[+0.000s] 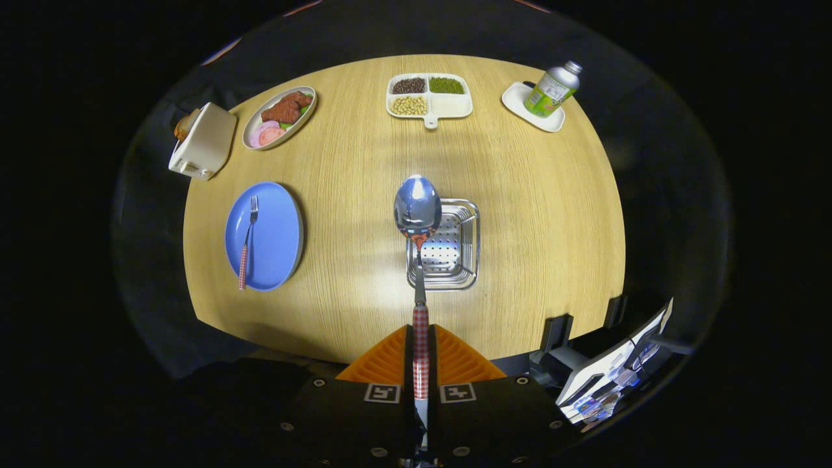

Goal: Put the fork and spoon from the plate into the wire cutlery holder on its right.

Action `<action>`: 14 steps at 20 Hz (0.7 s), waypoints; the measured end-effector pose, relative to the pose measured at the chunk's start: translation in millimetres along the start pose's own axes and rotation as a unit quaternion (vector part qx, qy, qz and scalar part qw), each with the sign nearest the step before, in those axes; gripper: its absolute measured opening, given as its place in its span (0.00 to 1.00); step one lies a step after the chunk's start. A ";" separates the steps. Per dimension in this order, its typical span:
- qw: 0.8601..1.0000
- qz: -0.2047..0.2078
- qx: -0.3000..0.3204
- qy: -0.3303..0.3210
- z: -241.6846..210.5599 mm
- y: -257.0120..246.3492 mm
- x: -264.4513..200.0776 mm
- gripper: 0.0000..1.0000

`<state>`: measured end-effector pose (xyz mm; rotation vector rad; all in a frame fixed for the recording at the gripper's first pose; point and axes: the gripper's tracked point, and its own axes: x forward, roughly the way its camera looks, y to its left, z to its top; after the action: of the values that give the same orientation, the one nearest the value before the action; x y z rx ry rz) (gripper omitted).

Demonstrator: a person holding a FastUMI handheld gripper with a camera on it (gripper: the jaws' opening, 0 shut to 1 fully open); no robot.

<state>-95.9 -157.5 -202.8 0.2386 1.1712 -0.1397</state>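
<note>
My gripper (420,354) is shut on the spoon's red-and-white checked handle, both fingers pressed against it. The spoon (417,214) points straight ahead, its shiny bowl held above the left rim of the cutlery holder (455,273), a square perforated metal basket on the wooden table. Off to the left of the holder lies a blue plate (276,227). A fork (247,244) with the same checked handle rests on the plate's left side, tines pointing away from me.
Beyond the holder stand a white divided dish of beans (448,107), a green bottle (551,91) on a white tray, an oval plate of food (278,117) and a white toaster (201,140). A stand with papers (611,374) sits past the table's near right edge.
</note>
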 end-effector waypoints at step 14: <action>0.969 -0.020 -0.117 0.219 20.9 -38.8 9.5 0.08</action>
<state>-82.5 -200.2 -208.2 0.0357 1.6192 0.0191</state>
